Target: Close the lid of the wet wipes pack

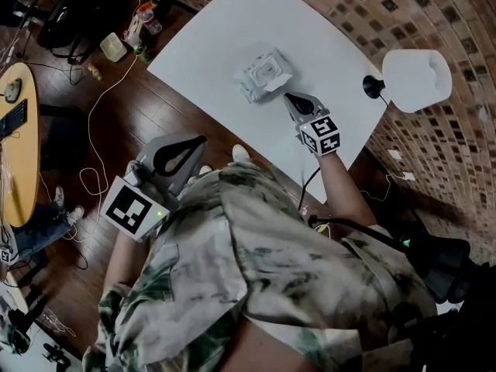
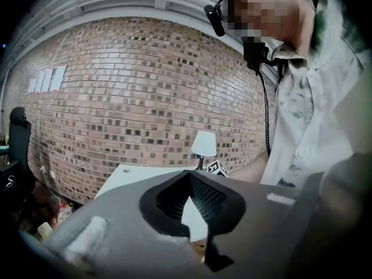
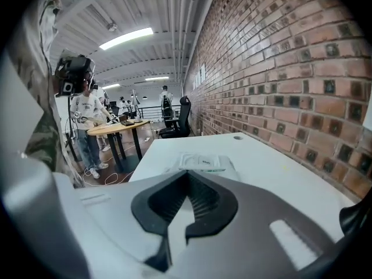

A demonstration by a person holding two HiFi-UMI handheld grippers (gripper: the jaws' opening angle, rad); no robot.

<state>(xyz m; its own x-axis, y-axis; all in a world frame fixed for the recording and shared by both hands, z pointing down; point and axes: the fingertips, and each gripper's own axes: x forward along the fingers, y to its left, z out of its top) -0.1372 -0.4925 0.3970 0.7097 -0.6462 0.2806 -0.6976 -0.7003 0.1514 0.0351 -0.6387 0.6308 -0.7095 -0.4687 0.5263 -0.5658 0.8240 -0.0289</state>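
Head view: spotted the wet wipes pack (image 1: 263, 74) lying flat mid-tabletop (image 1: 225, 29), well in from every edge. Found the right tongs (image 1: 289, 97) pressed together and empty, tip just beside the pack's near-right corner. Couldn't tell whether touching. Found the left tongs (image 1: 200, 140) off the tabletop, held over the floor by the hip, likewise pressed together on nothing. Made out no flap standing up on the pack. Lid looked flush, but too small to be sure.

Left gripper view: saw tips met, nothing btwn them. Caught only a strip of tabletop, the lamp (image 2: 204, 143) and the brick wall (image 2: 139, 97) beyond. No pack in shot.

Right gripper view: looked along the empty tongs straight at the pack, near ahead, apart from the tips. Saw the lid lying low, w/ no raised flap. Judged the closing prob. done, or at most one firm press-down left. Couldn't confirm the snap.

Room: noted bare tabletop all round the pack, lamp at the right end well apart, brick wall along the far side. Noted round table (image 3: 119, 127), chair (image 3: 185, 112) and people well apart across the floor. Judged plenty of room to come in from the near side. Reckoned a sideways shove could slide the pack, though not near any edge.
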